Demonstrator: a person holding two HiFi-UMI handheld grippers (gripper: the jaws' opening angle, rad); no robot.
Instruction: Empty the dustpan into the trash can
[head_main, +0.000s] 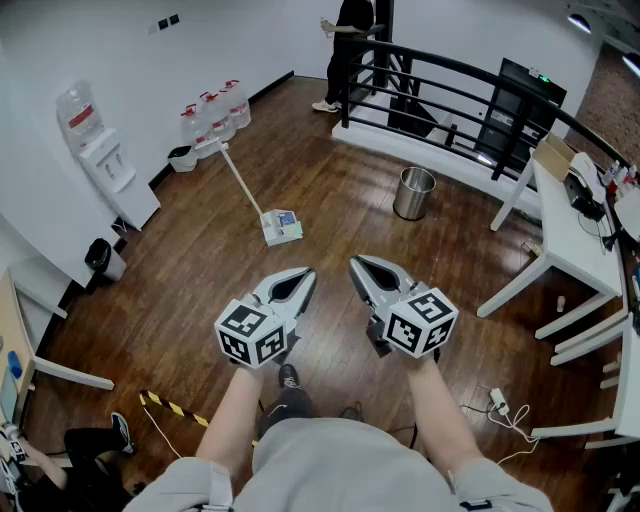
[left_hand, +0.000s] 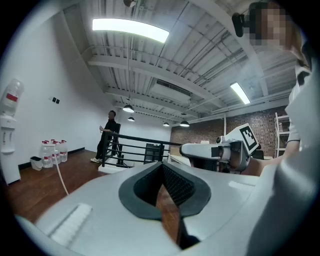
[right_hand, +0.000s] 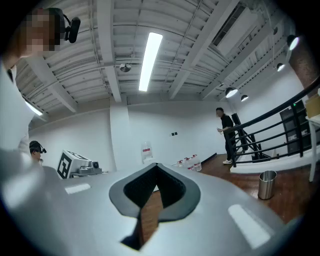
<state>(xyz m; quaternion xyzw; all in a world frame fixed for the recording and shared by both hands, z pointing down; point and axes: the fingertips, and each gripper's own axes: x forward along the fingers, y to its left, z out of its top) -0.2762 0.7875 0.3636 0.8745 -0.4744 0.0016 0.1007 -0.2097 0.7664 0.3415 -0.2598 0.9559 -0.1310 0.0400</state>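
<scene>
The trash can (head_main: 414, 193) is silver and the dustpan (head_main: 281, 227) white. The floor (head_main: 180, 270) is dark brown planks. The left gripper (head_main: 304, 274) and right gripper (head_main: 359, 265) are grey with black-and-white square markers.

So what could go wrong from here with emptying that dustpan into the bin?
The left gripper and right gripper are shut and empty, well short of the dustpan. Held by its thin long handle, it might swing and spill. The metal bin stands free on the floor; a bump could tip it.

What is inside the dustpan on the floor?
The dustpan holds a bluish piece and a green piece near its edge. Both are too small to identify. Anything beneath them is covered.
</scene>
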